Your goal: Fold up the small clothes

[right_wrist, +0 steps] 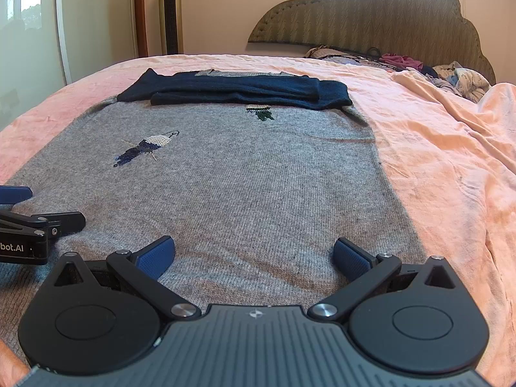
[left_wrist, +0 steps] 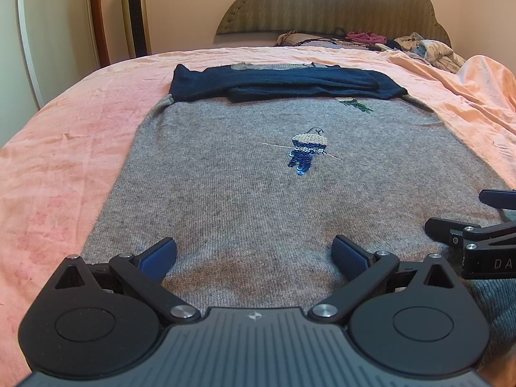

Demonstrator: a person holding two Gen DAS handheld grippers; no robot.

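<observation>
Grey sweater (left_wrist: 232, 174) flat on pink bed (left_wrist: 64, 148), navy sleeves (left_wrist: 283, 85) already crossed over chest. My left claw (left_wrist: 254, 254) and right claw (right_wrist: 254, 254) both spread, empty, above hem. Next, I judge: pinch hem corners, fold toward collar.

Near hem of grey sweater (left_wrist: 245, 200) hidden under left gripper (left_wrist: 254, 254) body; same in right view, under right gripper (right_wrist: 254, 254). Collar mostly covered by folded navy sleeves (left_wrist: 283, 85). Green embroidery (left_wrist: 356, 104) top edge tucked under sleeve, motif too small to tell. Right gripper cut off by frame edge in left view, lettering reads only "DA". Left gripper cut at edge in right view, label reads "bot.AI". Clothes pile (right_wrist: 458, 80) by headboard (right_wrist: 387, 16): items too small, tangled to identify. Headboard top cropped in left view.
</observation>
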